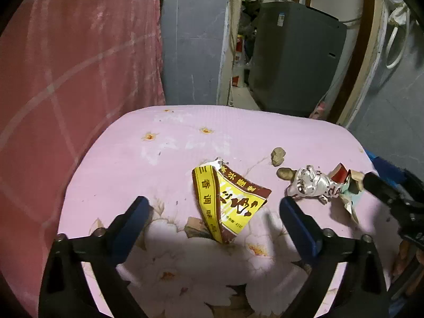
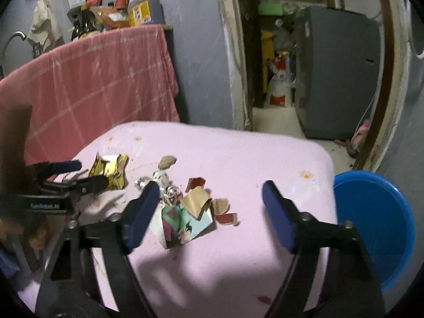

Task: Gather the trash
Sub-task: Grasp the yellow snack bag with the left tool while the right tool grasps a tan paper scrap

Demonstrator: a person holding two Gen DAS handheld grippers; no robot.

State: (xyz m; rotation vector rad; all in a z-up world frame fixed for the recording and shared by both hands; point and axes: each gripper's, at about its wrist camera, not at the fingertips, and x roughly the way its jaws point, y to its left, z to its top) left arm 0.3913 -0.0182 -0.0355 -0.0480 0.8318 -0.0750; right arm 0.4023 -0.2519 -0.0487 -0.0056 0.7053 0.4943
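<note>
Being light, crinkly foil, the yellow packet [image 1: 230,201] is best pinched at its edge between the unclosed, empty left gripper [image 1: 213,212] jaws.

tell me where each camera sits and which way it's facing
Left wrist: on the left gripper, angled down at the pink table and yellow wrapper; its own open fingers show, plus the right gripper's tip at the right edge.
Right wrist: on the right gripper, angled down at torn paper scraps, blue basin beside.
Shared: table, wrapper, crumpled foil, doorway.
</note>
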